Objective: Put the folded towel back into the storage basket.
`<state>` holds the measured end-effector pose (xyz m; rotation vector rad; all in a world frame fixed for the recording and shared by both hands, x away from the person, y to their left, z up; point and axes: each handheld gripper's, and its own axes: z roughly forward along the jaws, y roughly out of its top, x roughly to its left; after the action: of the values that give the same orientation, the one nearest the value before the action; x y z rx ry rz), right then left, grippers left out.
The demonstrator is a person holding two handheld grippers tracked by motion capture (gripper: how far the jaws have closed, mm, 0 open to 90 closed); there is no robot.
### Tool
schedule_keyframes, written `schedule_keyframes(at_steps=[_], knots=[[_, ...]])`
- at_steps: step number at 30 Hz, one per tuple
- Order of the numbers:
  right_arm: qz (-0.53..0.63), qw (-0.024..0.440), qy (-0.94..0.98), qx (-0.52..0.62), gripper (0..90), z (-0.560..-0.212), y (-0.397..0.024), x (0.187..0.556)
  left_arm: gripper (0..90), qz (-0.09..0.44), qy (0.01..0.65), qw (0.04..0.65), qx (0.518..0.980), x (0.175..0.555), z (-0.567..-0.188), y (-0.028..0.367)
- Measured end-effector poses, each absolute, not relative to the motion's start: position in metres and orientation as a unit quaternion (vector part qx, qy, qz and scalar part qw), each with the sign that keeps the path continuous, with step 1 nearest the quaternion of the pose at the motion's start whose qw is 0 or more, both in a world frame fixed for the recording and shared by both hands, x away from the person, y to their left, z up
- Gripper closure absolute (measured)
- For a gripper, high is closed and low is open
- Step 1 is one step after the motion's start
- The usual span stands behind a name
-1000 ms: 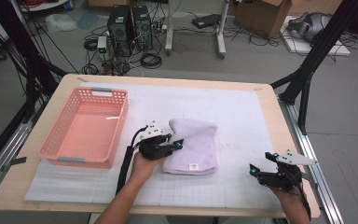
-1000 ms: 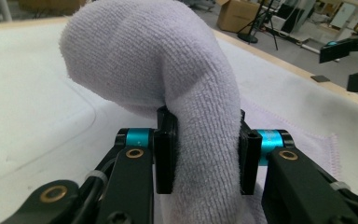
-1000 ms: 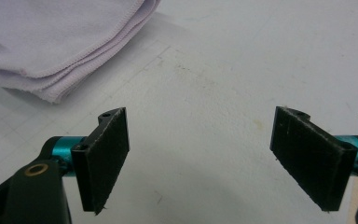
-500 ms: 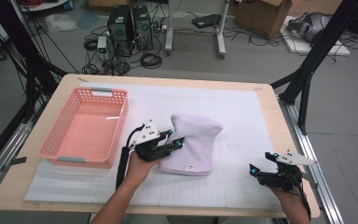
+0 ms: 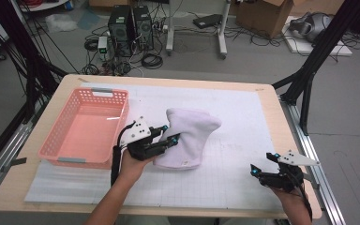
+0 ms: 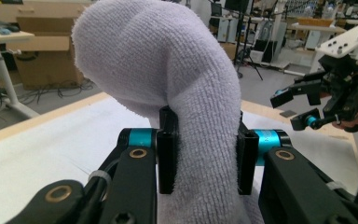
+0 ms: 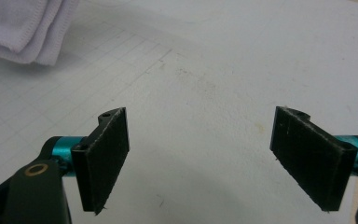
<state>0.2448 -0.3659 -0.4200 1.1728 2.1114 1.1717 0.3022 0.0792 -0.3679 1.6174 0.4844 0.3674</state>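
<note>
A folded pale towel (image 5: 191,136) lies mid-table on the white grid mat (image 5: 243,122). My left gripper (image 5: 170,138) is shut on the towel's left edge and holds that side raised off the mat, so the cloth humps up. In the left gripper view the thick fold of towel (image 6: 177,79) is squeezed between both black pads (image 6: 168,149). My right gripper (image 5: 261,164) rests low near the table's front right corner, apart from the towel. Its jaws stand wide open over bare mat (image 7: 205,154), with a towel corner (image 7: 23,28) at the upper left of the right gripper view.
A pink plastic basket (image 5: 51,140) with nothing in it stands at the left of the table, just beside my left hand. The right gripper (image 6: 303,105) shows far off in the left gripper view. Cables, computer towers and boxes lie on the floor beyond the table.
The left gripper has risen with the towel's edge, so the towel went from lying flat to humped up on its left side. The right gripper has stayed where it was.
</note>
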Motion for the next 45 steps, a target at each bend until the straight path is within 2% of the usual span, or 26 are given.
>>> schedule_keyframes(at_steps=[16, 45], knots=[[0.428, 0.227, 0.764, 0.426, 18.5, -0.419, -0.366, 0.245, 69.4, 0.193, 0.227, 0.659, 0.69, 0.295, -0.341, 0.117], [0.432, 0.229, 0.764, 0.421, 18.5, -0.416, -0.358, 0.249, 69.4, 0.274, 0.289, 0.671, 0.625, 0.29, -0.294, 0.231]])
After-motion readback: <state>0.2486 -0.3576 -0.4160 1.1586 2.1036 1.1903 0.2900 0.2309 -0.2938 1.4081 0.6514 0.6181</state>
